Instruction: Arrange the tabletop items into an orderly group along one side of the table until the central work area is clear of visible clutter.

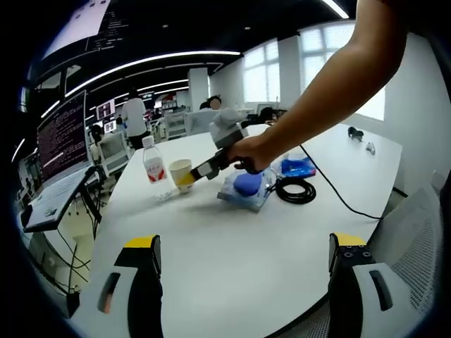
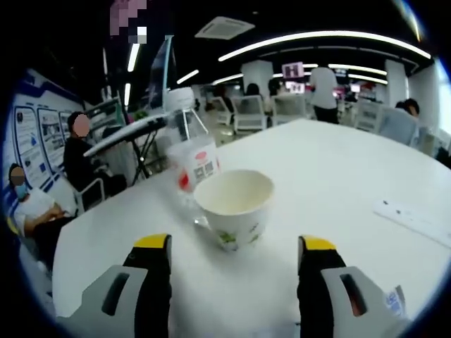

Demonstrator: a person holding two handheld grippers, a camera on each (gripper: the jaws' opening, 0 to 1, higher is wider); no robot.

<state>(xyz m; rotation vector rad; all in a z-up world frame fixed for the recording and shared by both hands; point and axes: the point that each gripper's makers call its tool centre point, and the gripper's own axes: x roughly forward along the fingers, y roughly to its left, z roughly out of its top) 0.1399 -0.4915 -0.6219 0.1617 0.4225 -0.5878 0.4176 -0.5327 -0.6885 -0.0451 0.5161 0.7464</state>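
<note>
While held low over the white table [image 1: 232, 246], left gripper [image 1: 243, 264] had its jaws wide apart, nothing between them. Ahead in the left gripper view, right gripper [image 1: 189, 177] reached across, gripped by a person's hand [image 1: 248, 151], its yellow tips right at a paper cup [image 1: 180, 171]. Just beside that cup, on its far-left side, a plastic water bottle [image 1: 153, 161] upright with a red-and-white label. Nearer the arm, a blue round object on a clear packet [image 1: 246, 189], a coiled black cable [image 1: 296, 190] next to it, and a blue packet [image 1: 297, 167] behind.

Seen in the right gripper view, right gripper [image 2: 234, 264] likewise spread open, clasping nothing, paper cup [image 2: 234, 205] standing upright just beyond and between the tips, bottle [image 2: 194, 167] touching or nearly touching behind it. Cannot tell whether cup and bottle made contact.
</note>
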